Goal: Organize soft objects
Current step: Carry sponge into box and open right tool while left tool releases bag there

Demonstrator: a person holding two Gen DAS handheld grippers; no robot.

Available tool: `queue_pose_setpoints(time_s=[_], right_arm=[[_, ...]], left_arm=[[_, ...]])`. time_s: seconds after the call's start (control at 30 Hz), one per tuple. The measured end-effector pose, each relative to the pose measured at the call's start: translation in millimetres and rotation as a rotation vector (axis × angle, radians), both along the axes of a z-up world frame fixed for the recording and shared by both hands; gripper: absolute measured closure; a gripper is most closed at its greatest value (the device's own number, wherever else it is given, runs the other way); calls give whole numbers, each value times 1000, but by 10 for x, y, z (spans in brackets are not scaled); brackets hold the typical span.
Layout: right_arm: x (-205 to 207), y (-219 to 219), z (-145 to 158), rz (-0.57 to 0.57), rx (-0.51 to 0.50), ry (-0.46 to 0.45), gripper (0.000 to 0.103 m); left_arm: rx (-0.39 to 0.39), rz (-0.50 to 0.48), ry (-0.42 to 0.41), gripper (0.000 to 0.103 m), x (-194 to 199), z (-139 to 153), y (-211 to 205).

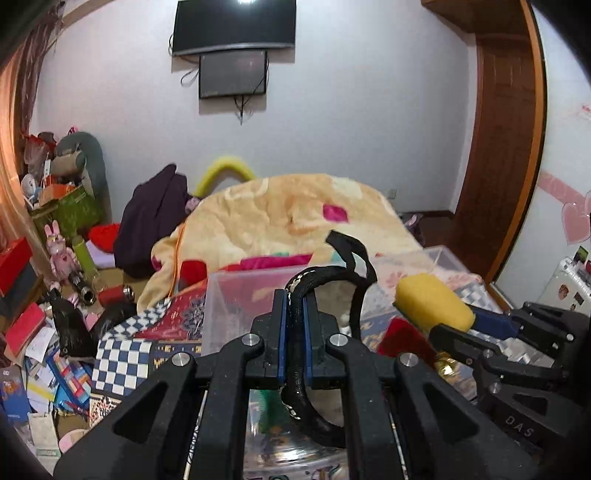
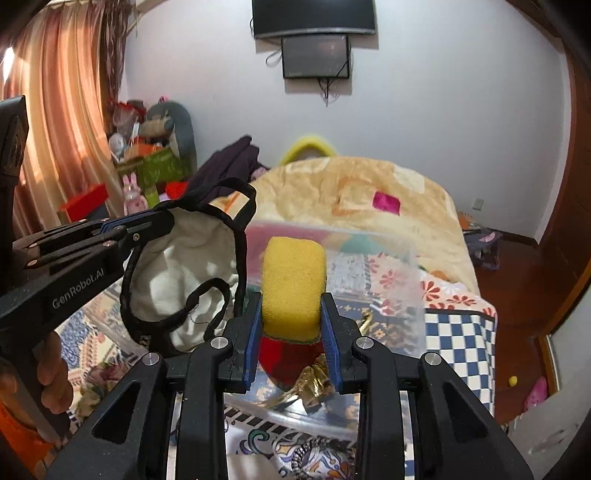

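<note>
A home bedroom: blanket-covered bed (image 1: 295, 214), wall television (image 1: 234, 26), curtains (image 2: 55, 110)

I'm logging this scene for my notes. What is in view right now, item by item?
Sponge: one, yellow, gripped between the right fingers.
Cloth bag: one, white with black trim, its edge pinched by the left fingers.
Plastic bin: one, clear, on the bed ahead of both grippers.
Red soft item: one, below the sponge.
Blanket: one, beige, heaped on the bed.
Screens: two, black, on the wall.
Curtain: one, orange, far left.
Left gripper: black, shut on the bag.
Right gripper: black, shut on the sponge.
</note>
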State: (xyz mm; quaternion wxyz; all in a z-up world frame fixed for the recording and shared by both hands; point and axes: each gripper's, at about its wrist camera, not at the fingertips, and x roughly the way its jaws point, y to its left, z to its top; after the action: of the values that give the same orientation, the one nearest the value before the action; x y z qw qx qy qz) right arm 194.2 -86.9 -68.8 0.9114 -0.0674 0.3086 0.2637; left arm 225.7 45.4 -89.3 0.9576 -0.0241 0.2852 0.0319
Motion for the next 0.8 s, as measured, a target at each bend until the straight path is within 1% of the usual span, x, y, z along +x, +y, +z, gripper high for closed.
queue_pose_setpoints(time_s=[0.17,0.27,0.37,0.43,0.5,0.6,0.73,0.8], right_arm=[[53,81,-82,0,-47,28,75],[42,129,-86,-3,-66,30,75],[25,126,-79,1,-74,46,74],[-9,120,-65,3,-79,48,69],[-50,116,-38,3,-76,38,59],[-137,71,39,3,-68,8,52],[-272,-1,168,-4,-48,-35,43],[-368,-52,241,1,-19,-56,35]], left_arm=[[-9,1,58,96,47,-150,83],[3,-5,73,96,31,-194,90],[1,-12,87,92,1,-208,93],[-7,-22,95,86,-30,-202,104],[-8,-25,93,74,-79,-183,102],[-5,-34,76,67,-184,-116,94],[-12,-73,37,62,-383,16,57],[-5,-79,12,53,-494,82,33]])
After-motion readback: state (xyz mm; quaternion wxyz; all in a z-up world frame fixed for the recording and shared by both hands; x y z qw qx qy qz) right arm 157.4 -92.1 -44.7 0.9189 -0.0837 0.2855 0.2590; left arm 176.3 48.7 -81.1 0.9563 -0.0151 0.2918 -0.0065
